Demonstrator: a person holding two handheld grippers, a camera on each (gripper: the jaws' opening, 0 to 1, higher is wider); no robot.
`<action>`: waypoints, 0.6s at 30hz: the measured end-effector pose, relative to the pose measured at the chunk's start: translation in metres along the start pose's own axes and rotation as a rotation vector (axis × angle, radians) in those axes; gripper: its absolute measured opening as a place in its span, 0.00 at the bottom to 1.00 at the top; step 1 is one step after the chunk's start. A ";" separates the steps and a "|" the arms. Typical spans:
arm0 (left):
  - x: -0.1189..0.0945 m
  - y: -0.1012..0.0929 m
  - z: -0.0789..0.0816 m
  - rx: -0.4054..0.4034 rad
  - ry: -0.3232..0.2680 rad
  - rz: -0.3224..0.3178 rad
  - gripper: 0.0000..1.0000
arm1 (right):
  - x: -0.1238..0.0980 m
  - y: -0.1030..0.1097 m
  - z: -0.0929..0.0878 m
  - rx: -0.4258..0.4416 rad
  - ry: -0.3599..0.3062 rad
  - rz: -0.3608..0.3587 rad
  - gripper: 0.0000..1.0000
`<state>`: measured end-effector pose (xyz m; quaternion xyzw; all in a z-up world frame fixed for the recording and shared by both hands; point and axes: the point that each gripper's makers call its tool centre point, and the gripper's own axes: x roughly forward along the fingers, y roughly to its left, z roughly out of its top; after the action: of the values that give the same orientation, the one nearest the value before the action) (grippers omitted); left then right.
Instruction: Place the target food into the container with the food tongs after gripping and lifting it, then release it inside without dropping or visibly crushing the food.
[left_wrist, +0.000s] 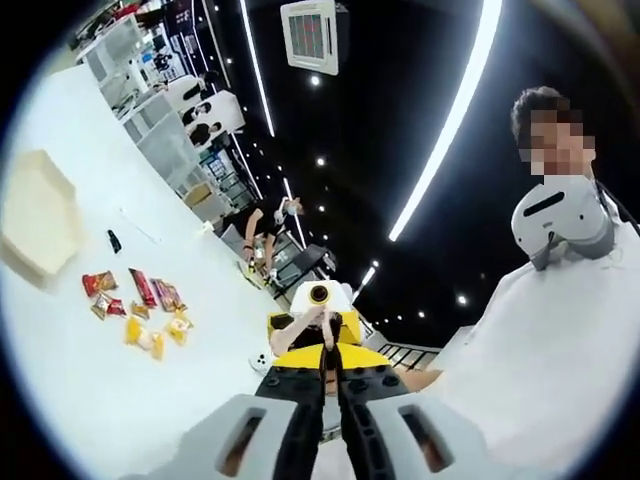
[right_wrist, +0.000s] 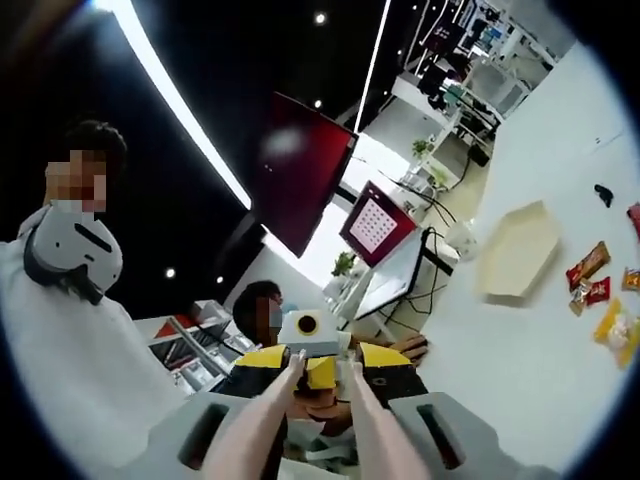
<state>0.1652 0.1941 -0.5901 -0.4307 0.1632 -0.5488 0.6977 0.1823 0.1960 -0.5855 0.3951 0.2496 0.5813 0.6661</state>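
Several food packets (left_wrist: 135, 305), red, orange and yellow, lie loose on the white table (left_wrist: 100, 400); they show again as packets (right_wrist: 600, 290) at the right edge. A shallow beige container (left_wrist: 38, 215) sits beyond them, seen also as the container (right_wrist: 520, 250). My left gripper (left_wrist: 327, 365) has black fingers pressed together with nothing held. My right gripper (right_wrist: 322, 368) carries pale pink food tongs (right_wrist: 270, 415), their arms apart and bare. Both grippers are raised off the table and face each other: the right gripper (left_wrist: 322, 335) shows ahead of the left, and the left gripper (right_wrist: 318, 385) ahead of the right.
A person in white (left_wrist: 560, 340) with a grey headset stands close beside the grippers. Another person (right_wrist: 262, 305) sits behind them near a monitor (right_wrist: 375, 225). A small black object (left_wrist: 114, 241) lies near the container. Shelving stands beyond the table's far end.
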 end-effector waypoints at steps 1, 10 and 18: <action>0.000 -0.001 0.000 0.007 -0.002 0.001 0.00 | -0.001 0.001 0.006 0.006 -0.034 0.008 0.26; -0.010 0.006 0.007 -0.091 -0.066 0.072 0.47 | -0.004 0.013 0.006 -0.254 0.013 0.028 0.28; -0.009 -0.009 0.006 -0.012 -0.010 0.012 0.26 | 0.004 0.019 0.002 -0.240 0.020 0.070 0.27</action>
<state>0.1601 0.2043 -0.5819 -0.4367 0.1656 -0.5414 0.6991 0.1739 0.1992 -0.5681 0.3151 0.1712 0.6337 0.6854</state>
